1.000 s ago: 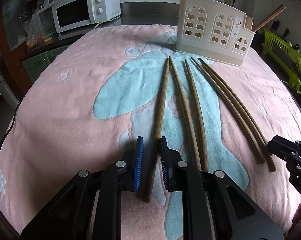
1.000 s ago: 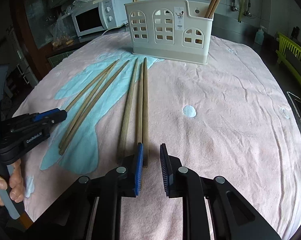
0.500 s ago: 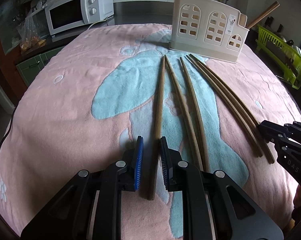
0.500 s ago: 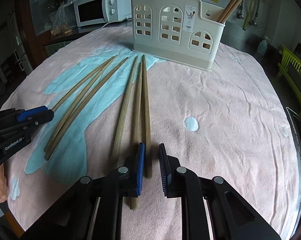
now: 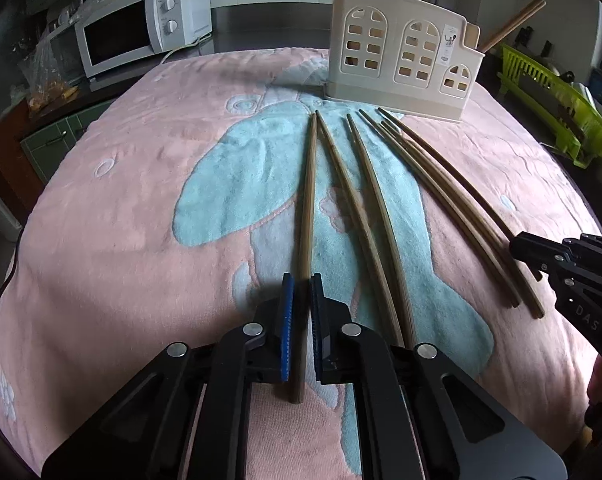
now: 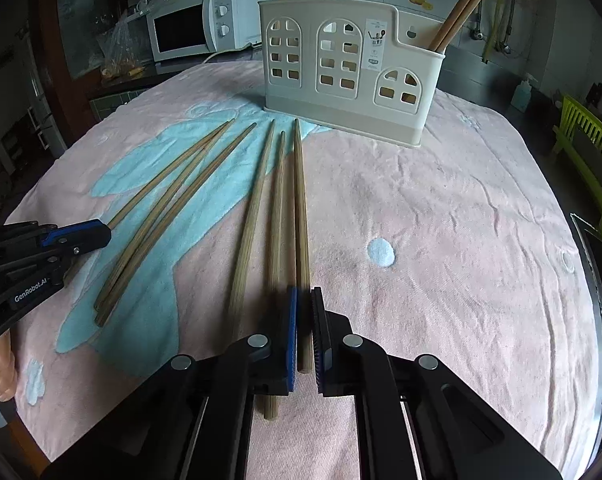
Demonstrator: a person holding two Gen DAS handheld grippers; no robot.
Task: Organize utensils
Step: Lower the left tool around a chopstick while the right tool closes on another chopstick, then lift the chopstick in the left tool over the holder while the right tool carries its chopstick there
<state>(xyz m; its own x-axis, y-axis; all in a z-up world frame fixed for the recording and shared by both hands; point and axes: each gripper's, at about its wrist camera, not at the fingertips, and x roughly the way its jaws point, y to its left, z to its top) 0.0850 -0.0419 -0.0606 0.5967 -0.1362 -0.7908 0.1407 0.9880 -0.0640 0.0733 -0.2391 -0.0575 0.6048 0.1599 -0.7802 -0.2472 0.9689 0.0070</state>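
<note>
Chopsticks [image 5: 357, 200] lie on the towel-covered tabletop [image 5: 113, 240] before the holder [image 5: 401, 64]: light, stiff, slippery. Left gripper [image 5: 300, 312] and right gripper [image 6: 304, 320] have just closed, each pinching one chopstick near its thick end.

Both grippers have just closed onto chopsticks. The left gripper [image 5: 300, 300], whose jaws stood apart around the leftmost chopstick [image 5: 307, 208] a second ago, now clamps it between its pads near the thick end, which pokes out just behind the jaws. The right gripper [image 6: 304, 312], a second ago open with the rightmost chopstick [image 6: 301, 216] just off its left pad, now has that stick between its pads, pinched near its thick end. Seen from the left wrist, the right gripper's tip now sits farther up the frame at the right edge.
</note>
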